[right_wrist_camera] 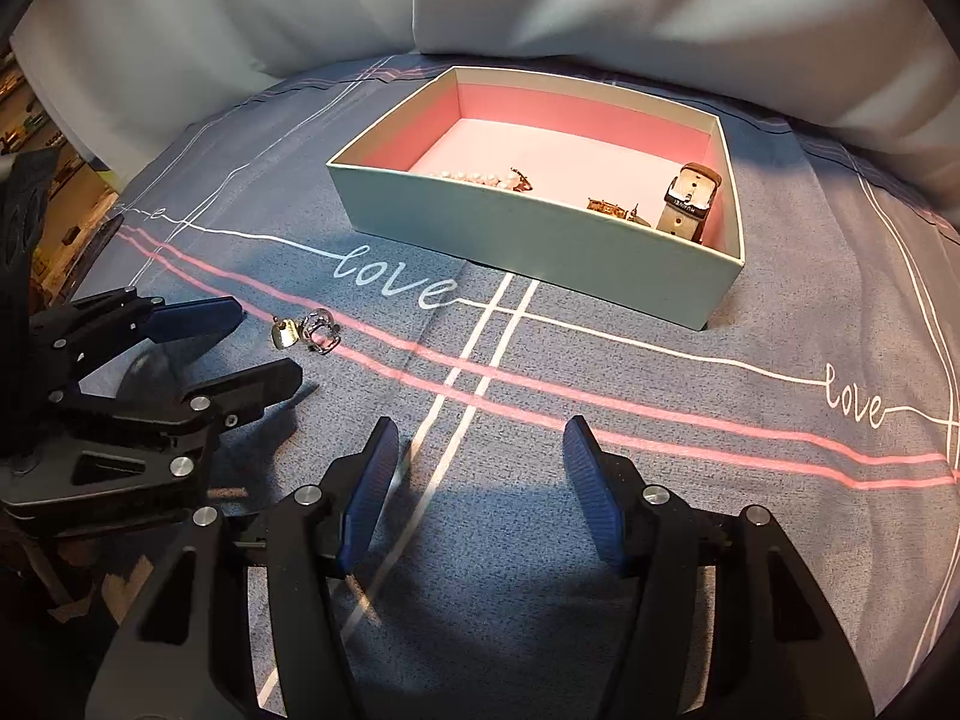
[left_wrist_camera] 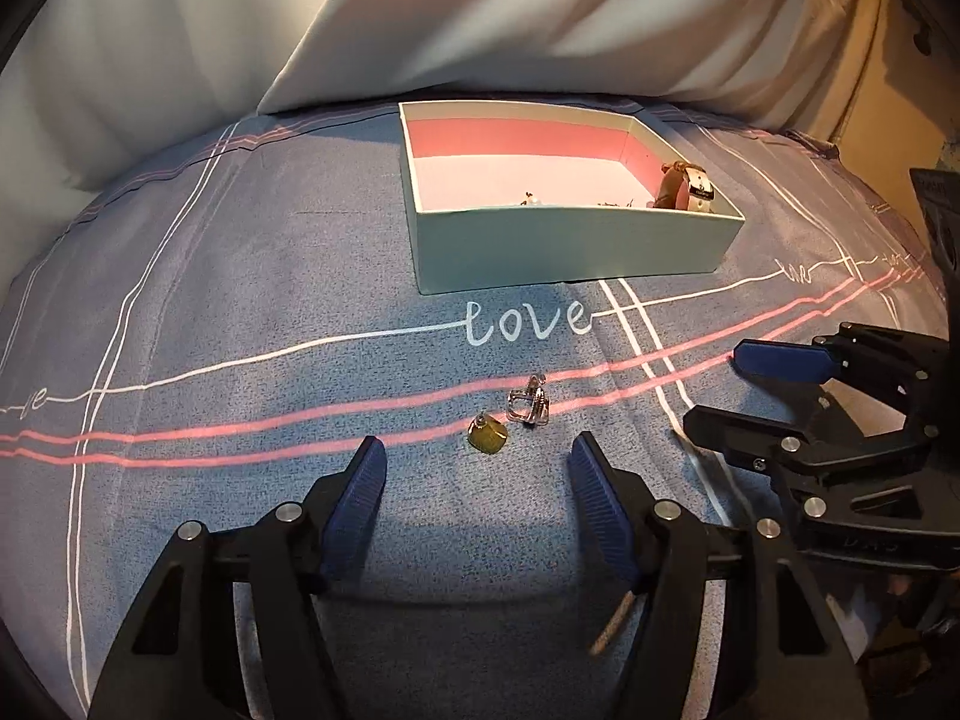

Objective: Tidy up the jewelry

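Two small pieces lie side by side on the blue bedsheet: a gold earring (left_wrist_camera: 488, 435) (right_wrist_camera: 284, 333) and a silver clip earring (left_wrist_camera: 529, 405) (right_wrist_camera: 322, 330). My left gripper (left_wrist_camera: 477, 456) (right_wrist_camera: 264, 342) is open, its tips just short of the two earrings, nothing between the fingers. My right gripper (right_wrist_camera: 480, 438) (left_wrist_camera: 714, 387) is open too, over bare sheet to the right of the earrings. Behind them stands a pale green box (left_wrist_camera: 570, 243) (right_wrist_camera: 516, 228) with a pink lining. It holds a watch (left_wrist_camera: 690, 189) (right_wrist_camera: 687, 201), a pearl strand (right_wrist_camera: 474, 178) and gold pieces (right_wrist_camera: 609, 208).
White pillows (left_wrist_camera: 480, 18) (right_wrist_camera: 660, 18) lean behind the box at the head of the bed. The sheet bears white "love" lettering (left_wrist_camera: 528, 324) and pink stripes. A room edge with shelves shows at the far left of the right wrist view.
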Demonstrator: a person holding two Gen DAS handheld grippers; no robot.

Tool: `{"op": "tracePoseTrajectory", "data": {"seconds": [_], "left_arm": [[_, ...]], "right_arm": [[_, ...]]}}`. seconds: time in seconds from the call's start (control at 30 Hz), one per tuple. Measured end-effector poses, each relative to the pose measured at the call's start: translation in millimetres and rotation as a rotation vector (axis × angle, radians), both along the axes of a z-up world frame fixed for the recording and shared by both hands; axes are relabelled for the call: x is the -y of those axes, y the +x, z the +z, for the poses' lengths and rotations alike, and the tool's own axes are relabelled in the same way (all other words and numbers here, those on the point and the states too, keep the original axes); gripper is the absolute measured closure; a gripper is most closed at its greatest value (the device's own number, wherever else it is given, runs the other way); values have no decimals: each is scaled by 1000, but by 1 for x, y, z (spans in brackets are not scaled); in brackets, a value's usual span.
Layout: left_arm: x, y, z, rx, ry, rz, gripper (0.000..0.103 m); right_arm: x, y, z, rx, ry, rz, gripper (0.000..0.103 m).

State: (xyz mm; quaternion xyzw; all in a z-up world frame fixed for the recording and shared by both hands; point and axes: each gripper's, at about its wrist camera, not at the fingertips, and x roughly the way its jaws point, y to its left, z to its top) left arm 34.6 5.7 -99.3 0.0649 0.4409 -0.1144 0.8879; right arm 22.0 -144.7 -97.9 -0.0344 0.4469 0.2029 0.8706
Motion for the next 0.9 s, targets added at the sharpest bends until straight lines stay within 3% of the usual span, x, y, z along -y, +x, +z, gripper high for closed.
{"op": "tracePoseTrajectory", "data": {"seconds": [0.07,0.13,0.17,0.2,0.43,0.73,0.8,0.87,0.9], "left_arm": [[6,3,-3,14,43,-12,52],[4,4,0,6,10,-19,71],[1,5,1,1,-11,-10,87],[-2,7,1,-3,-26,-3,90],[-12,3,3,-3,-71,11,90],[-29,4,10,-20,-128,77,89],[-33,5,11,-23,-136,81,89],[-34,5,12,-23,-135,85,89],[-34,6,11,-28,-136,87,89]], "right_arm": [[2,-1,1,2,2,-5,45],[2,-2,2,4,0,-9,44],[2,-2,3,2,0,-8,43],[1,-2,2,2,0,-6,39],[-24,-2,-4,-6,-9,65,36],[-69,22,-8,65,-25,213,37],[-73,28,-8,66,-13,254,45],[-79,28,-6,75,-21,303,66],[-83,26,-4,81,-33,322,83]]}}
